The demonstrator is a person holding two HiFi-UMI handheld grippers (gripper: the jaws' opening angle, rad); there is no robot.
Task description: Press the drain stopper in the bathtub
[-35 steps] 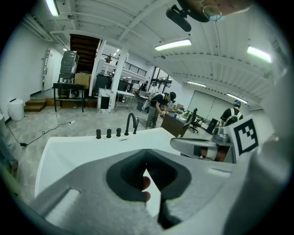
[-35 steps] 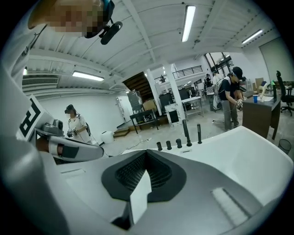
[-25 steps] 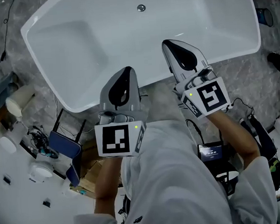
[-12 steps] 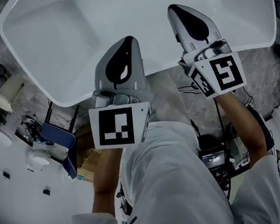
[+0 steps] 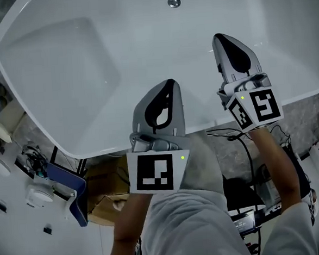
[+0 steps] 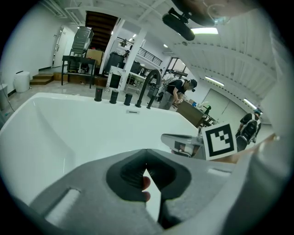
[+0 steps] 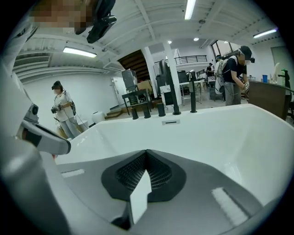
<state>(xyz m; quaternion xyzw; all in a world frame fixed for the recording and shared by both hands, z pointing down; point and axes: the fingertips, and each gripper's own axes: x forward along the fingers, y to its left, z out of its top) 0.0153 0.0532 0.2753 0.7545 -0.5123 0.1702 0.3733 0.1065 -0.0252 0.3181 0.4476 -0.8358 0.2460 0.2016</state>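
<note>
Left gripper (image 5: 169, 85) and right gripper (image 5: 225, 37) have advanced over the bathtub (image 5: 62, 65) — drain stopper (image 5: 174, 2) back in view.

A white bathtub (image 5: 62, 65) is standing in an open, workshop-like test hall; strip lights (image 7: 189, 9) are glowing overhead; people (image 7: 233, 69) are working at desks (image 7: 271, 94); cables (image 5: 250, 164) are trailing over the stone floor (image 5: 311, 113).

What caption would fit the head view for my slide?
The left gripper and right gripper, both shut, hover over the white bathtub, short of the drain stopper.
</note>
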